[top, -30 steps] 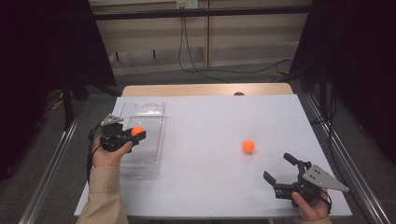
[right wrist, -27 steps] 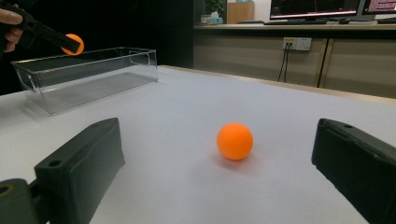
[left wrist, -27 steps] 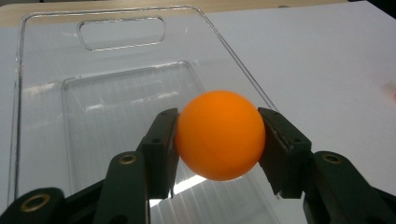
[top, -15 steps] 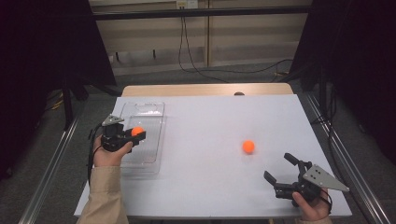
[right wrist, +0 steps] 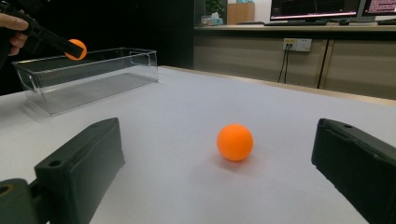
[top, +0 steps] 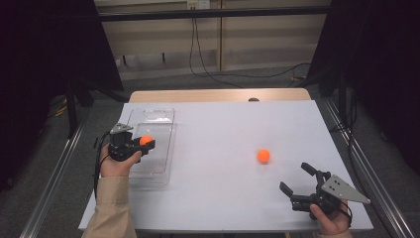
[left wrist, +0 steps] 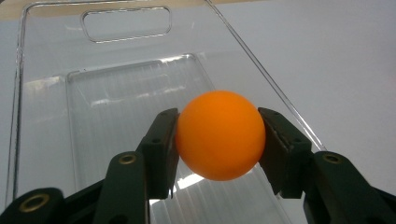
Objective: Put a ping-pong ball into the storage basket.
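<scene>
My left gripper (top: 144, 142) (left wrist: 218, 140) is shut on an orange ball (top: 145, 140) (left wrist: 219, 135), both pads pressing its sides, and holds it above the clear plastic bin (top: 153, 121) (left wrist: 116, 93) at the table's left. In the right gripper view the held orange ball (right wrist: 76, 48) hangs over the bin (right wrist: 88, 79). A second orange ball (top: 264, 155) (right wrist: 235, 142) rests on the white table right of centre. My right gripper (top: 296, 178) (right wrist: 219, 186) stands open near the front right edge, jaws wide, pointing at that ball from a short distance.
The white table (top: 223, 129) has a wooden strip (top: 218, 95) along its far edge. Metal rails (top: 366, 163) run down both sides. Cables (top: 208, 64) lie on the floor beyond the table.
</scene>
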Tool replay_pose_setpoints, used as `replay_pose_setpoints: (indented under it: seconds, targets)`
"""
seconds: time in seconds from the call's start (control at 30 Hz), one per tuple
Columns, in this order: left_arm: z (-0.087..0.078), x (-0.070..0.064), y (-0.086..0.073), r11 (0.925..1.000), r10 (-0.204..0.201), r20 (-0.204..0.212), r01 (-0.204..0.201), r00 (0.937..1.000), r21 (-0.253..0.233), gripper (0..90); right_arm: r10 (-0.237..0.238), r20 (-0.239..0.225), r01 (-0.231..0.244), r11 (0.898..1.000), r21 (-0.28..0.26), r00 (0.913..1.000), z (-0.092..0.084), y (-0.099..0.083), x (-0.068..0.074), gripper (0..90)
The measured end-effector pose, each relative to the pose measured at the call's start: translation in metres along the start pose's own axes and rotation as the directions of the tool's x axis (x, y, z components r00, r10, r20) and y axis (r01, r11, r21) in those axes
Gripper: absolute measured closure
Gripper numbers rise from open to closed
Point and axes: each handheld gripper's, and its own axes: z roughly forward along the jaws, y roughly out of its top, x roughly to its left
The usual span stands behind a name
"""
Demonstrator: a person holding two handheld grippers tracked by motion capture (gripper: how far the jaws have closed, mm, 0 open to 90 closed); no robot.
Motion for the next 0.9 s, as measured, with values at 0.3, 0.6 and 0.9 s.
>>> replay_pose_setpoints:
  seconds: [0.3,0.6,0.9]
  targets:
    - [0.0007,0.0018,-0.0016,1.0000,0.001,-0.014,-0.001,0.9999,0.000,50.7,0.001,-0.002,-0.001,1.000,-0.002,1.0000,-0.0001,0.0002,0.0001,1.6]
    - [0.0034,0.0024,-0.0026,1.0000,0.004,-0.019,-0.003,0.9998,0.004,50.5,0.003,0.002,-0.003,1.000,-0.004,1.0000,-0.0014,0.0007,0.0002,1.6]
    - [0.0047,0.0025,-0.0030,1.0000,0.002,-0.028,-0.002,0.9996,0.004,44.1,0.000,0.003,0.000,1.000,-0.006,1.0000,-0.0023,0.0009,-0.0002,1.7]
